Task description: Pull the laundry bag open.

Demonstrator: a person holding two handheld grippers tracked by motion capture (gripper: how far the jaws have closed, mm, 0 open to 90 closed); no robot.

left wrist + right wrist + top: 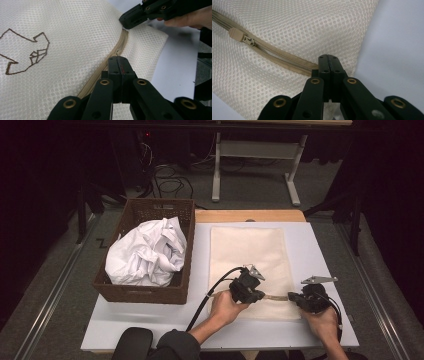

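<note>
A cream mesh bag [247, 250] lies flat on the white board, its tan zipper [275, 297] along the near edge. My left gripper [261, 294] is shut on the zipper; in the left gripper view its jaws [121, 60] meet over the zipper [122, 42]. My right gripper [292, 297] pinches the zipper's right end, and its closed tip [125, 24] touches the tape there. In the right gripper view the shut jaws [329, 59] sit at the zipper [287, 60], and the slider [249, 41] lies further along. A brown stitched outline [25, 52] marks the mesh.
A brown wicker basket [145, 292] holding crumpled white cloth [147, 252] stands at the board's left side. The white board [310, 240] rests on a wooden tabletop [250, 215]. Beyond it are a white table frame [255, 150] and floor cables [170, 182].
</note>
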